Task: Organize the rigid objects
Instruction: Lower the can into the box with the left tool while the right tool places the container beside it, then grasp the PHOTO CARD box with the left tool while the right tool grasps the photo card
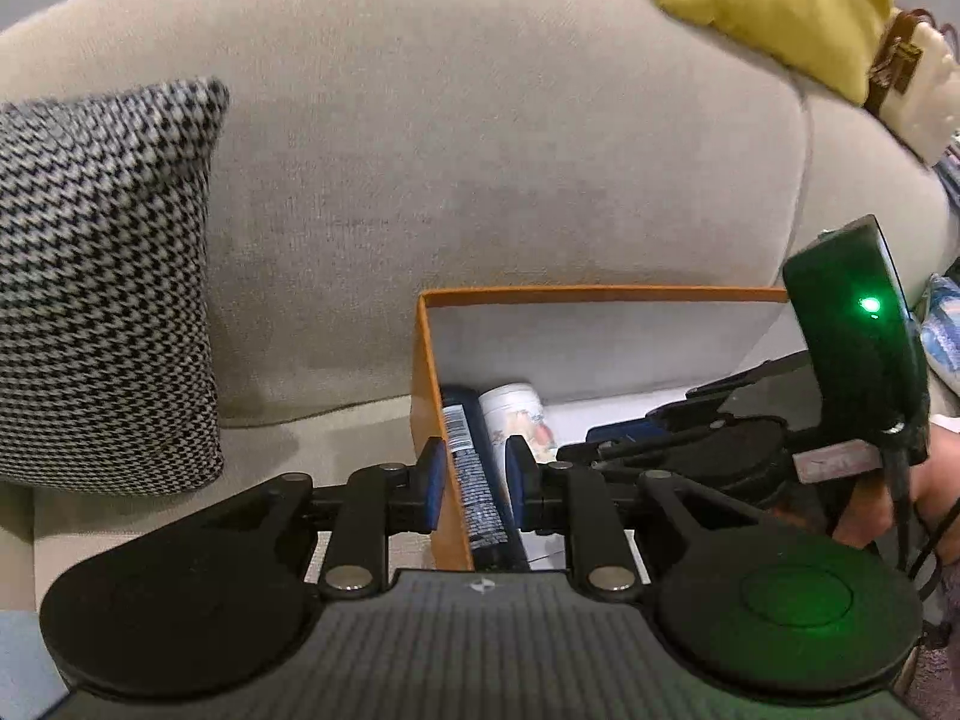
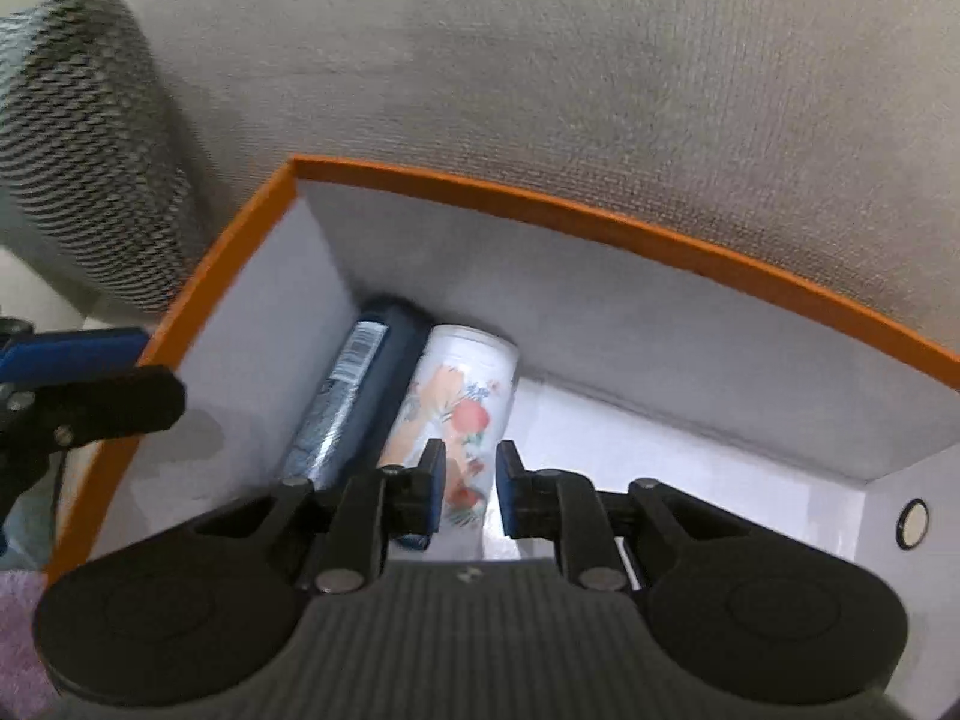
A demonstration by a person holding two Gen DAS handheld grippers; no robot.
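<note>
Beige sofa cushions [image 1: 480, 180] are seen behind an orange box [image 2: 600, 222], where a dark blue can [image 2: 354, 396] and a floral can [image 2: 462, 402] are laid side by side; the left hand-held gripper [image 1: 474, 480] and right hand-held gripper [image 2: 471, 480] are held above them, jaws drawn together, empty

— What am I looking at, surface-wise?
— I read the sofa [image 1: 480, 180] as coarse, matt beige woven cloth; the houndstooth cushion [image 1: 102, 288] is woven too.
— And the box [image 2: 540, 204]?
— Matt card, I'd say, orange outside, white inside. The dark can [image 2: 354, 396] looks glossy; the floral can [image 2: 462, 396] smooth, with a slight sheen
</note>
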